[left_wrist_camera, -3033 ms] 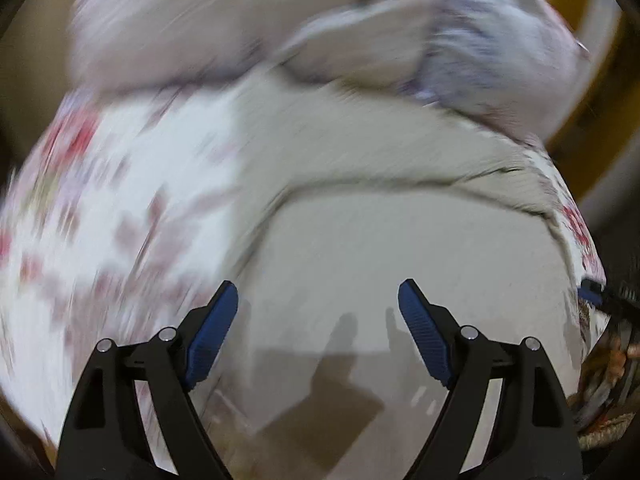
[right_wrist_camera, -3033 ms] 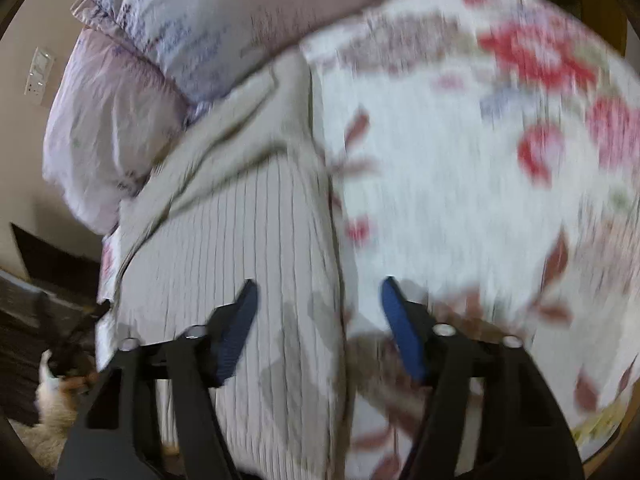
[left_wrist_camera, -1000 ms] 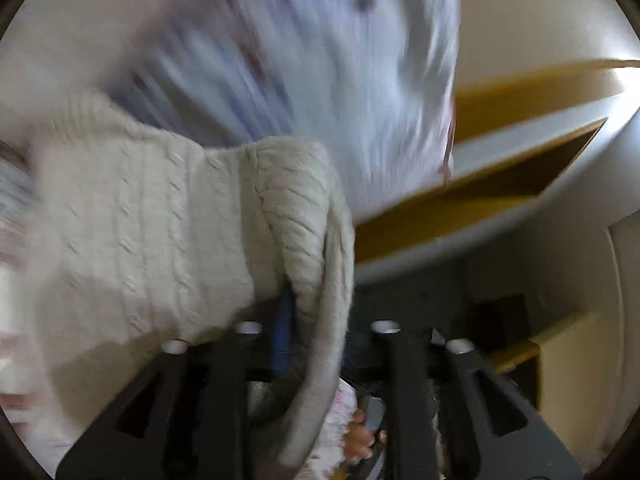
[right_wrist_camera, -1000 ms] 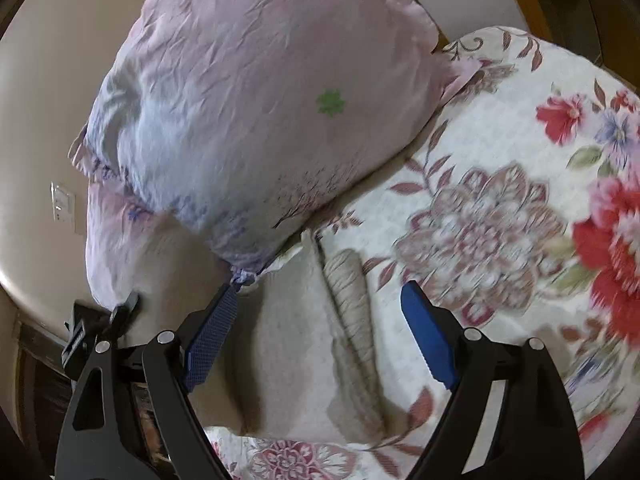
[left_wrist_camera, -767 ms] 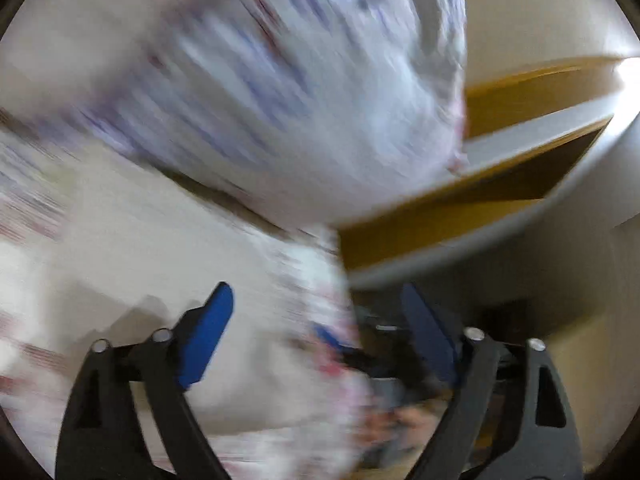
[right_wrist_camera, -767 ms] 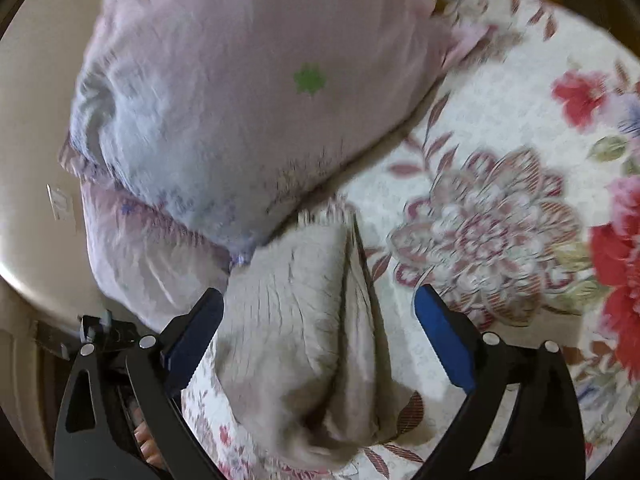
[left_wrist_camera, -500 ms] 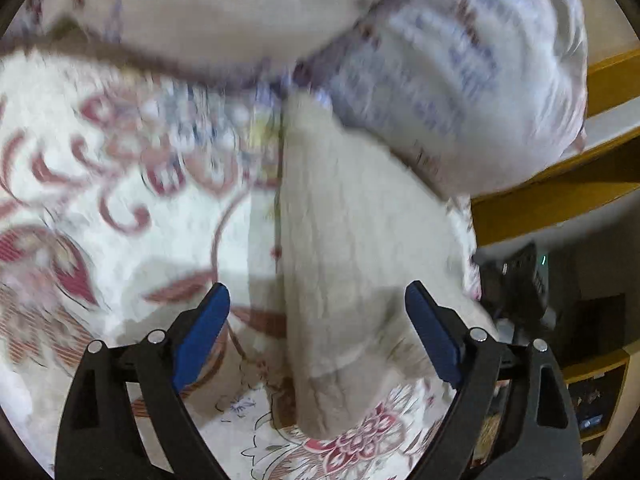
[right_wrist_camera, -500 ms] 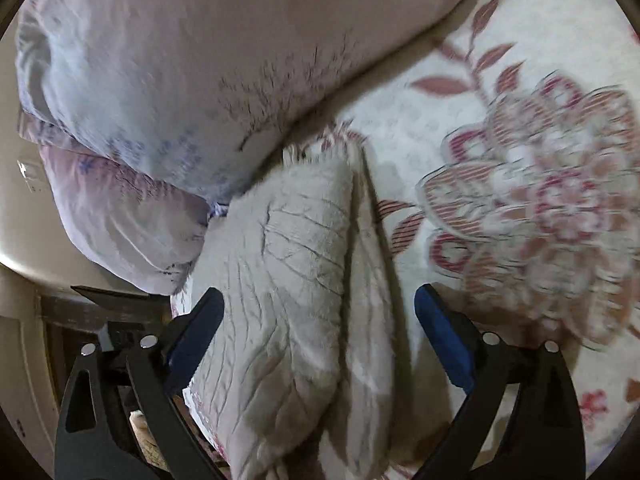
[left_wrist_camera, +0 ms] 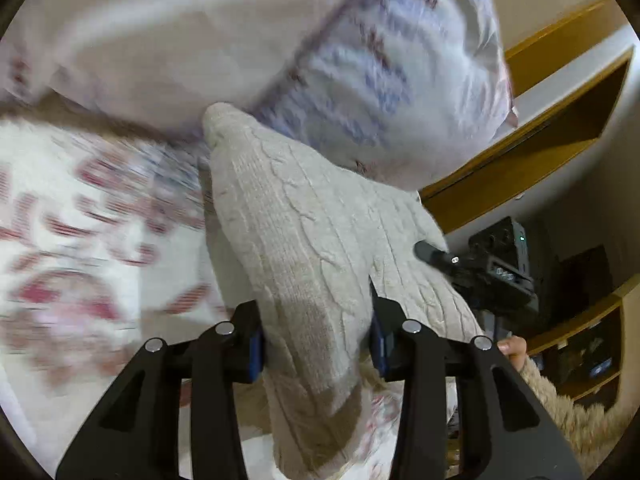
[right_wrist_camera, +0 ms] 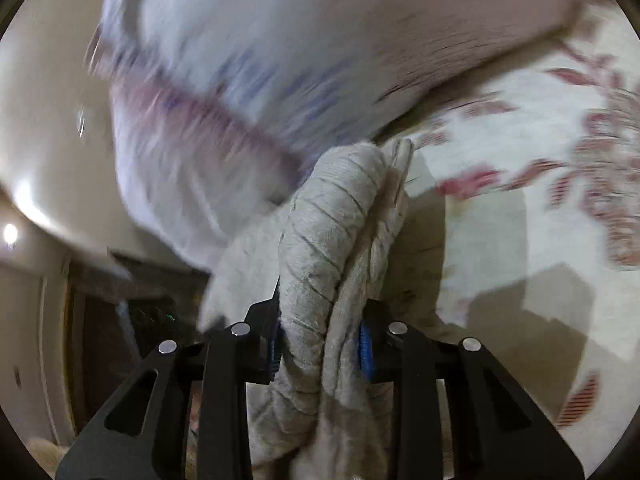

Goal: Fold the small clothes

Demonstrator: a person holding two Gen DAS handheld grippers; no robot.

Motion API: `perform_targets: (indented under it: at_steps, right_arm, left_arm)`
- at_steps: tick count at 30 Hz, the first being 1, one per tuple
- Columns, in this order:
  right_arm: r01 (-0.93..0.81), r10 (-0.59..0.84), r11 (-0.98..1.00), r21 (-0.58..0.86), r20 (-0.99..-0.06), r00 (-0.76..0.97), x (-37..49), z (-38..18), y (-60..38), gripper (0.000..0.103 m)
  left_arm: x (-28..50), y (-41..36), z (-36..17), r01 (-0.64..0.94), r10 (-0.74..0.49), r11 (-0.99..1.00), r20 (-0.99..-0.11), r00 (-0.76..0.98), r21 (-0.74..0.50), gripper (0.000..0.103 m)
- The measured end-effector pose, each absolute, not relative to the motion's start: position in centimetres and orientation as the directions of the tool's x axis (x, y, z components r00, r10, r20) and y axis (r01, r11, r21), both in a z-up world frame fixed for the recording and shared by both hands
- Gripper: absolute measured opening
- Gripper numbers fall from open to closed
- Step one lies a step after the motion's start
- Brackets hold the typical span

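Cream knit sweater (left_wrist_camera: 304,232) bunched thick in both my clenched grippers, left (left_wrist_camera: 316,350) and right (right_wrist_camera: 320,346), lifted toward twelve o'clock against the pillow (left_wrist_camera: 384,72); a fat layer could slip free and wreck the fold.

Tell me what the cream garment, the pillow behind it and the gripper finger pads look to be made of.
Cream garment: chunky knit, probably wool or acrylic; cable ribs and a soft matte surface show. Pillow: thin woven printed cloth, likely cotton; it looks creased, though blurred. Finger pads: blue, ridged, probably rubber or soft plastic, set on black hard plastic fingers.
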State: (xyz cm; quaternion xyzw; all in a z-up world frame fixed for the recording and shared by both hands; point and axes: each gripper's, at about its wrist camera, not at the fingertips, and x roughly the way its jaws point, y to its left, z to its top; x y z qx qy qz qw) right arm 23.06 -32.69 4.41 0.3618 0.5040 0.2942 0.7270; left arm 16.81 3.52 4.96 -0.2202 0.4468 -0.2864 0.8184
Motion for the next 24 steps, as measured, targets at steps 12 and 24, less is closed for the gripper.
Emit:
perform_targets:
  at_steps: [12, 24]
  right_arm:
    - [-0.033, 0.664, 0.716, 0.697, -0.667, 0.337, 24.2, 3.2, -27.7, 0.010]
    - [-0.015, 0.475, 0.826, 0.564, -0.680, 0.559, 20.7, 9.3, -28.5, 0.068]
  left_arm:
    - [10.1, 7.7, 6.2, 0.100, -0.278, 0.955, -0.719, 0.637, -0.281, 0.098]
    - [4.0, 6.5, 3.8, 0.102, -0.209, 0.977, -0.741, 0.638, -0.188, 0.101]
